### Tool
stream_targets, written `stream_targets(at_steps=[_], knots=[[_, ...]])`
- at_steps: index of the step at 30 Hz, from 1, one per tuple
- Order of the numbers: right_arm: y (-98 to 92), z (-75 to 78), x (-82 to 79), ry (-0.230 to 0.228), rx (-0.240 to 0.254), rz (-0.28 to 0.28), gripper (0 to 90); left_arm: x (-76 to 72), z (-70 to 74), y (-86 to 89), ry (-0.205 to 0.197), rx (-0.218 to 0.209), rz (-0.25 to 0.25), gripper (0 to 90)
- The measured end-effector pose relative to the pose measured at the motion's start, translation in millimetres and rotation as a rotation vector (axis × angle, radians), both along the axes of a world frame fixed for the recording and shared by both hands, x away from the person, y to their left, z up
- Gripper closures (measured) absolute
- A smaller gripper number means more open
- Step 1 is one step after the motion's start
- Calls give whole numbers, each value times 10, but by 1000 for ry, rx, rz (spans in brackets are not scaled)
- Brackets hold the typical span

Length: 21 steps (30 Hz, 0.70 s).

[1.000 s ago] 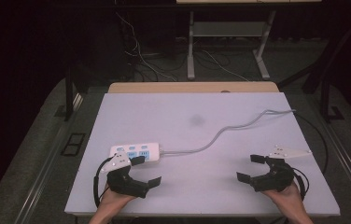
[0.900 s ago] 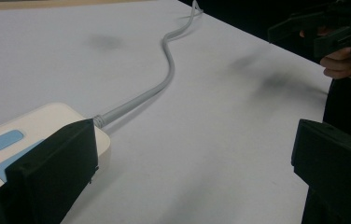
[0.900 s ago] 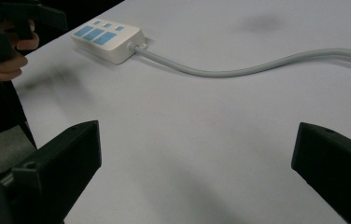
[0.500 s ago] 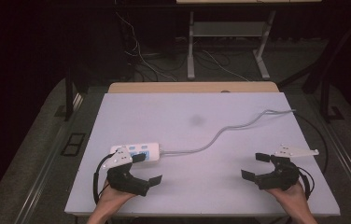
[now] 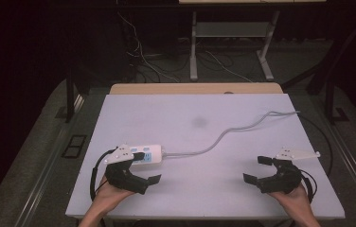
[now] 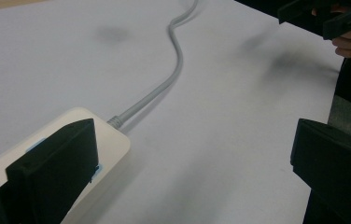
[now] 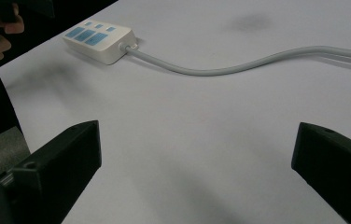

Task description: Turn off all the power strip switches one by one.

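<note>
A white power strip (image 5: pixel 146 154) with blue sockets lies flat at the near left of the white table (image 5: pixel 200 132). Its body is a short rounded block, and in the right gripper view its blue socket panels (image 7: pixel 87 35) face upward. A grey cable (image 5: pixel 223 135) leaves its right end and snakes across the table toward the far right edge. The left gripper (image 5: pixel 140 170) sits just beside the strip on its near side, jaws spread wide and holding nothing; in the left gripper view one black jaw overlaps the strip's near end, though whether it touches cannot be told. The right gripper (image 5: pixel 256 170) rests at the near right of the table, well apart from the strip, jaws likewise parted and empty. A faint dark smudge (image 5: pixel 199 122) marks the table's middle. Beyond the table stand metal legs (image 5: pixel 193 47) of another table and loose wires (image 5: pixel 140 56) on the dark floor. Nothing lies between the grippers and the strip. Compared with a second ago, the left gripper has drawn closer to the strip, and the right gripper has shifted slightly toward the person.
</note>
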State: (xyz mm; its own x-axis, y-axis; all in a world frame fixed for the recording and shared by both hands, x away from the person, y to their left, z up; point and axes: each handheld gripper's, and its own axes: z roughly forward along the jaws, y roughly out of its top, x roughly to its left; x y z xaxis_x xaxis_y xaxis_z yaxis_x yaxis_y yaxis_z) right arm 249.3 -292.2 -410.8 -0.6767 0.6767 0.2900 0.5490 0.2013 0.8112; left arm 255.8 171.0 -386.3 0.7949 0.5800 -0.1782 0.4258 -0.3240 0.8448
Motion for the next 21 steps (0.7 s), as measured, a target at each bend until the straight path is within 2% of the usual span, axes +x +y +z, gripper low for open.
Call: stream_targets(at_steps=[7, 12, 21], knots=[[10, -6, 6, 2, -6, 2, 13, 60, 72, 75, 8, 0, 12, 0], [23, -13, 8, 5, -14, 6, 13, 108, 108, 118, 10, 21, 19, 0], [36, -19, 14, 5, -18, 9, 13, 205, 169, 215, 27, 34, 39, 2]])
